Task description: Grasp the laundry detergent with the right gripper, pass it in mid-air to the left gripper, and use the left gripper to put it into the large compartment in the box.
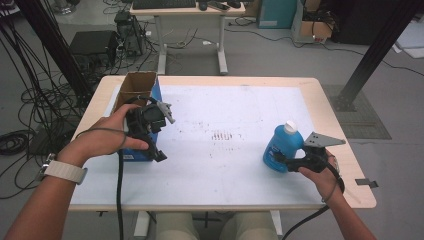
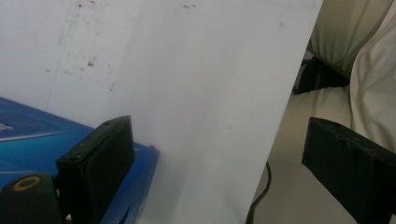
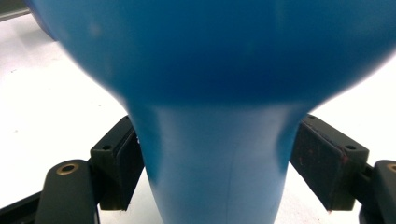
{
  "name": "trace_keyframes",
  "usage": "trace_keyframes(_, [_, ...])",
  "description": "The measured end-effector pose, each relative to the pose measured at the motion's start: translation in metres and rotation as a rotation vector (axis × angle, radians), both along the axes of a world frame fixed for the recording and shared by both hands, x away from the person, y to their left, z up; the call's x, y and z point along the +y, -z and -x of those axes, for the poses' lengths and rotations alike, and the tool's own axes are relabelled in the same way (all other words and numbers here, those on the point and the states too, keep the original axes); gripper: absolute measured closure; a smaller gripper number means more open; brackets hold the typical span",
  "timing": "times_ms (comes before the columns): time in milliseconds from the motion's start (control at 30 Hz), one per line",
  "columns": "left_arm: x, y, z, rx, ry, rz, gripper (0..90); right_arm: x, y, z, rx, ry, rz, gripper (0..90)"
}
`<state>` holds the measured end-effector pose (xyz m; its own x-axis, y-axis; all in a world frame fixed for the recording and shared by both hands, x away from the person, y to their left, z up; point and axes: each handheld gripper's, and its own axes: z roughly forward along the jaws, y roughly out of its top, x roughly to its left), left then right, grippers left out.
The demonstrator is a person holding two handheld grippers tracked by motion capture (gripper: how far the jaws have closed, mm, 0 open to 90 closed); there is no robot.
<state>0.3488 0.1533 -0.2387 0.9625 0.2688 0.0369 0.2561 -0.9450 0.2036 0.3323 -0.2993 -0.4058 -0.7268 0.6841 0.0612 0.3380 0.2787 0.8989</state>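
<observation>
A blue bottle (image 1: 280, 147) with a white cap (image 1: 290, 126) stands at the right of the white mat. My right gripper (image 1: 283, 161) reaches it from the near side. In the right gripper view the narrow lower part of the bottle (image 3: 215, 154) sits between the jaws, and both pads (image 3: 126, 163) touch its sides, so my right gripper (image 3: 215, 177) is shut on it. At the left, my left gripper (image 1: 151, 144) is held against an open blue cardboard box (image 1: 136, 87). Its jaws stand wide apart in the left gripper view, one over the box (image 2: 28, 140); my left gripper (image 2: 224, 172) is open with nothing between them.
The white mat (image 1: 225, 165) covers most of the wooden table (image 1: 345, 195), with dark smudges near its middle. The near table edge and the person's lap (image 2: 336, 107) lie just past the left gripper. A desk (image 1: 187, 15), cables and black frame posts stand beyond the table.
</observation>
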Motion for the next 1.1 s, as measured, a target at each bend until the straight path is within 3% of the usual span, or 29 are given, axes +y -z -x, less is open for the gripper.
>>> trace_keyframes(233, [0.0007, 0.0004, 0.0002, 0.001, -0.001, -0.003, 9.7, 0.001, 0.002, -0.0016, -0.023, -0.011, 0.003, 27.4])
trace_keyframes(467, [0.0009, 0.0004, -0.0001, 0.006, 0.005, -0.002, 9.7, 0.0029, 0.0046, -0.001, -0.038, -0.015, -0.009, 36.8])
trace_keyframes(567, [0.0008, 0.0006, 0.0007, 0.002, -0.005, -0.003, 9.7, 0.0025, 0.0046, -0.0009, -0.049, -0.028, 0.011, 40.4])
trace_keyframes(867, [0.0003, 0.0006, 0.0005, 0.002, -0.005, -0.002, 9.7, 0.0025, 0.0046, -0.002, -0.078, -0.04, 0.02, 41.4])
trace_keyframes(1100, [0.0007, 0.0007, 0.001, 0.002, -0.004, 0.001, 9.7, 0.0038, 0.0062, -0.0014, -0.081, -0.029, -0.008, 41.8])
